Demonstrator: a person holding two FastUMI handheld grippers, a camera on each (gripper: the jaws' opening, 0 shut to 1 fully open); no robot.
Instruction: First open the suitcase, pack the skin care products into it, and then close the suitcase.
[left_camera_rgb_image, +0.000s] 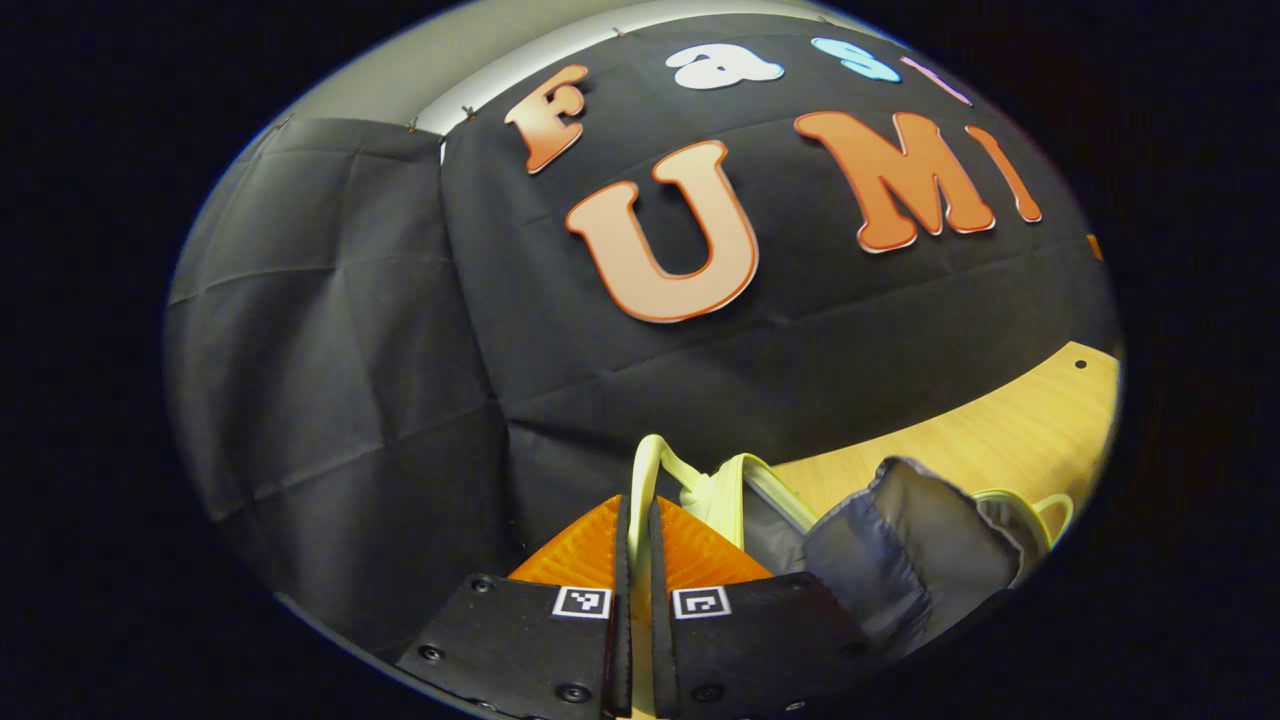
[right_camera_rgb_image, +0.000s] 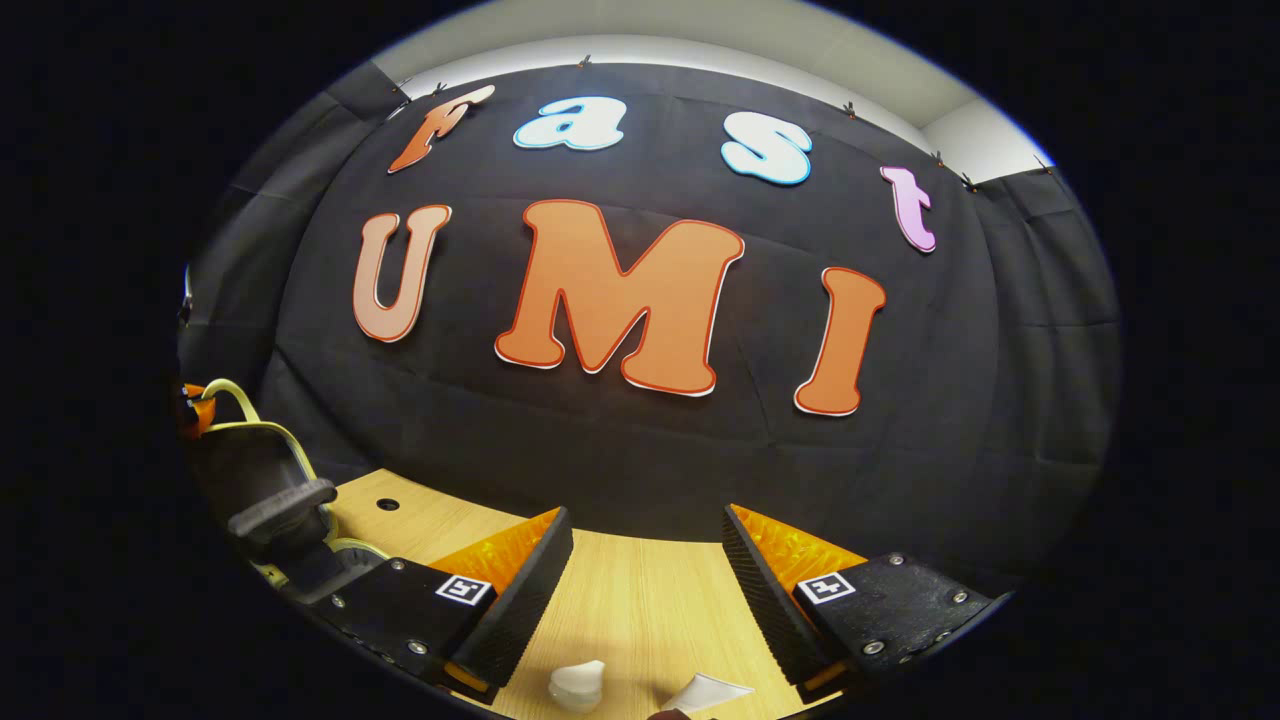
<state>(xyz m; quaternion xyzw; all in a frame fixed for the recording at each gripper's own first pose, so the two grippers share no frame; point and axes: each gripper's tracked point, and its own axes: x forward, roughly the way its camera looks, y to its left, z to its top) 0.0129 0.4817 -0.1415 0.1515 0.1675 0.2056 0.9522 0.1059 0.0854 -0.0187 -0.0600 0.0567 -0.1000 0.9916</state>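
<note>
We've got the left gripper (left_camera_rgb_image: 640, 545) clenched on the suitcase (left_camera_rgb_image: 900, 540) pull strap (left_camera_rgb_image: 645, 470), right gripper (right_camera_rgb_image: 645, 580) released; strap could slip, dropping the lid.

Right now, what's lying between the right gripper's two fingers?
In the right gripper view, bare wooden table shows between the open right gripper, with two small white skin care products near its lower edge.

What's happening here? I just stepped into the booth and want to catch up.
A person is working a suitcase with two handheld grippers. The left gripper is shut on the suitcase's pale yellow-green strap, holding the grey lid up over the wooden table. The right gripper hangs open above the table, with two small white skin care products just below its fingers, not yet packed.
</note>
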